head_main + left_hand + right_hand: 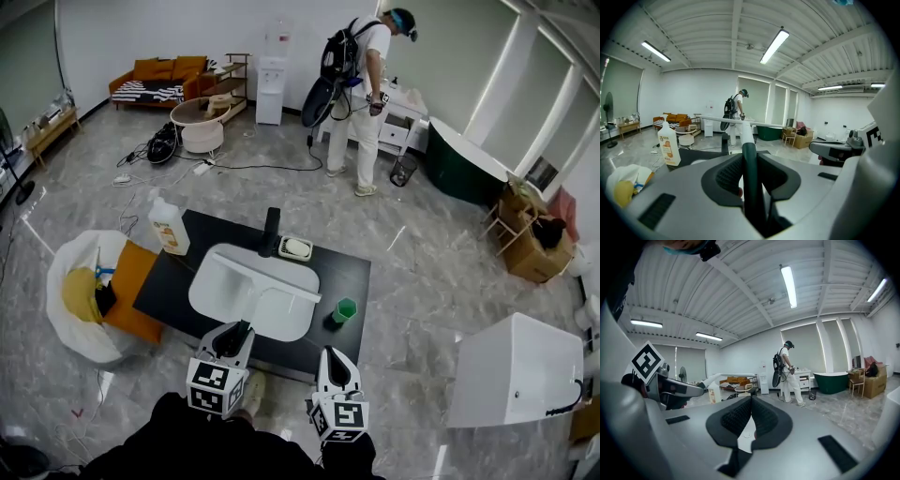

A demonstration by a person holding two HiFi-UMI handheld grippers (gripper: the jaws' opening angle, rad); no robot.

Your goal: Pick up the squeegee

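Left gripper (pixel 240 334) is clamped on the squeegee (pixel 272 278). Its own view shows both pads (pixel 726 176) pressing the dark green handle, jaws only partly apart around that narrow shaft. The handle runs straight out toward twelve o'clock from the jaws, and the long white blade lies crosswise at its far end. From the head view, the blade hangs slantwise over the white basin (pixel 202 292), which is set in the black counter (pixel 349 272).

Right gripper (pixel 335 359) sits at three o'clock of the left one, close beside it. Its pads (pixel 738 416) meet at the tips with nothing between them.

A green cup (pixel 345 309) stands at three o'clock of the basin. A black faucet (pixel 272 232) and a soap dish (pixel 296 247) are at twelve, and a soap bottle (pixel 169 226) stands at ten. Off the counter at nine o'clock lies a white bag (pixel 70 281). A person (pixel 361 94) with a backpack stands well away at one o'clock, by a white cabinet.
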